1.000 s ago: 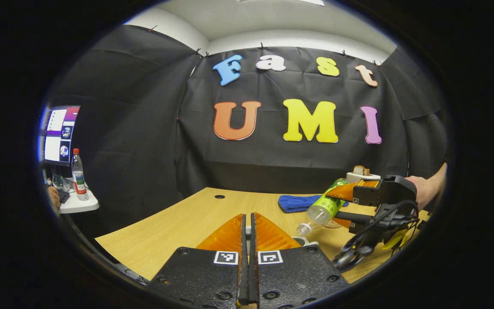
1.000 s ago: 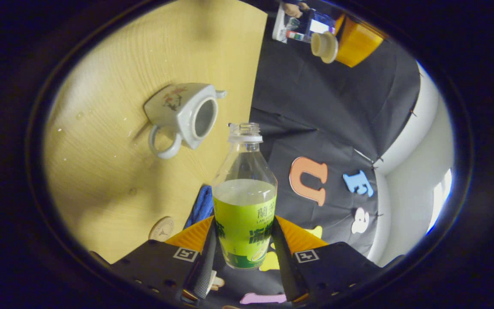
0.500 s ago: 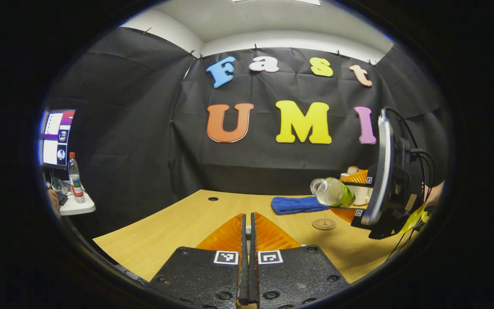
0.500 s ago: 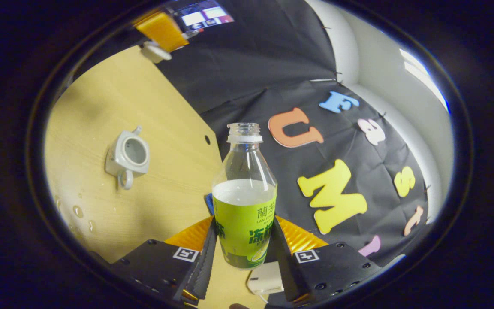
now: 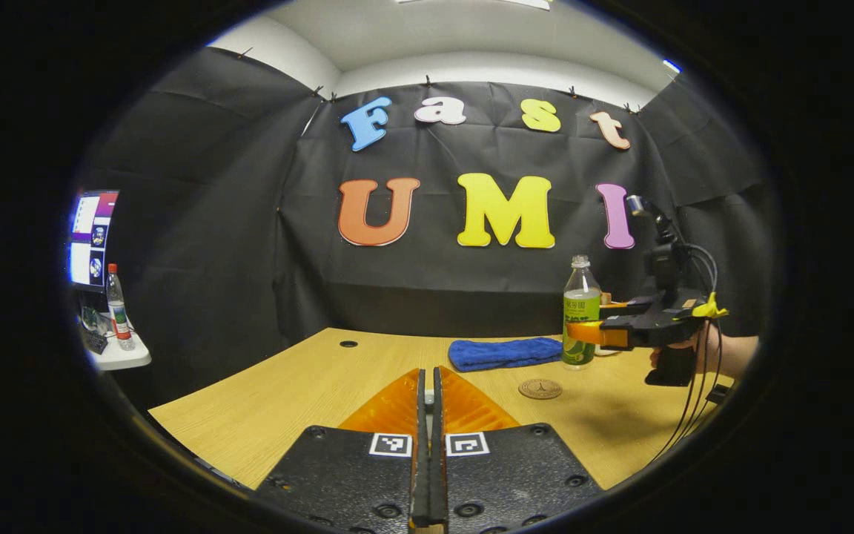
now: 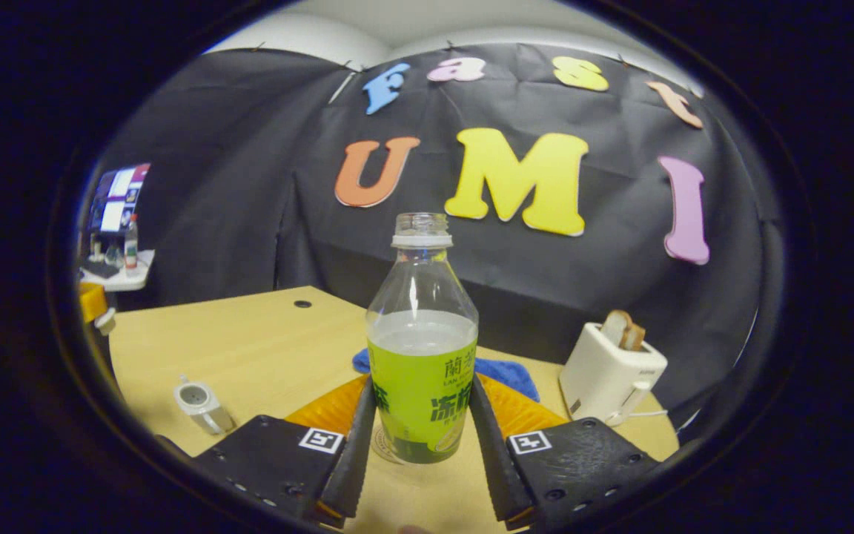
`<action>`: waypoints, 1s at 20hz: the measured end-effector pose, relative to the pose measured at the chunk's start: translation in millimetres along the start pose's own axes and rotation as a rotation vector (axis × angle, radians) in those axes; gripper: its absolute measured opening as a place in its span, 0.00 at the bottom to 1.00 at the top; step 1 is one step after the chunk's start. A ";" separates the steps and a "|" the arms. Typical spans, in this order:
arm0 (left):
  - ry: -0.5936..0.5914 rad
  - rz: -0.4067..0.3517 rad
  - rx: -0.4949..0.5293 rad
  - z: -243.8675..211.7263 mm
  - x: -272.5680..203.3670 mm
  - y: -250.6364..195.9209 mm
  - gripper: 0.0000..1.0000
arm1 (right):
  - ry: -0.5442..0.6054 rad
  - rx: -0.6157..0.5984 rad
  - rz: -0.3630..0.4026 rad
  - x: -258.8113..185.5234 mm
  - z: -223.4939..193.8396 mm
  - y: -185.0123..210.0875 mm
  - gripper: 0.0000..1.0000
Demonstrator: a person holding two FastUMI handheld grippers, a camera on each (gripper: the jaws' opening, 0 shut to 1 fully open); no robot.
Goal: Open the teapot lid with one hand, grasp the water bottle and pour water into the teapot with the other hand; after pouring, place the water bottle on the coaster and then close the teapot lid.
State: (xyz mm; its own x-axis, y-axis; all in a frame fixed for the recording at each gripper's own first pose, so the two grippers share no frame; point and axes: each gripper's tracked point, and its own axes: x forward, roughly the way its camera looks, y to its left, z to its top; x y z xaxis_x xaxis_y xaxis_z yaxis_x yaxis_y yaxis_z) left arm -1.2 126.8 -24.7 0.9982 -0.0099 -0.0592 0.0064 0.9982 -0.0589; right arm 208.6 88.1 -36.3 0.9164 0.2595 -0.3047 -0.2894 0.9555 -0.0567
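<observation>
Your right gripper [image 6: 421, 415] clamps the water bottle [image 6: 422, 356] by its green label, both fingers pressed against its sides, and holds it upright with its mouth uncapped. In the left gripper view the bottle hangs above the table [image 5: 308, 386], past the coaster [image 5: 540, 389] and just beside the blue cloth [image 5: 505, 352]. The teapot [image 6: 201, 406] stands on the table at the lower left of the right gripper view, its top open (the lid is too small to make out). Your left gripper [image 5: 431, 400] is closed, fingers together; whether they pinch anything, I cannot tell. A toaster [image 6: 608, 378] sits to the right.
</observation>
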 end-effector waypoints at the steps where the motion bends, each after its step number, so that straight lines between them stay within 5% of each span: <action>1: 0.000 -0.001 0.002 -0.5 -0.5 -1.2 0.02 | 0.007 0.036 0.000 7.1 -6.9 -0.6 0.66; 7: 0.004 0.001 0.018 0.2 -1.7 2.7 0.02 | -0.016 0.137 -0.003 50.5 -27.7 0.6 0.66; 20: 0.003 -0.003 0.022 1.6 -1.6 1.4 0.02 | 0.030 0.118 -0.035 75.4 -55.6 9.4 0.70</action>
State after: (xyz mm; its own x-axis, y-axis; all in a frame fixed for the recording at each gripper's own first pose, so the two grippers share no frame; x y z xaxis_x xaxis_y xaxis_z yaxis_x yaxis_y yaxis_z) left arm -2.7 128.3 -23.1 0.9980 -0.0127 -0.0622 0.0104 0.9993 -0.0371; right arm 259.6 108.8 -112.6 0.9163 0.2228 -0.3327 -0.2211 0.9743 0.0435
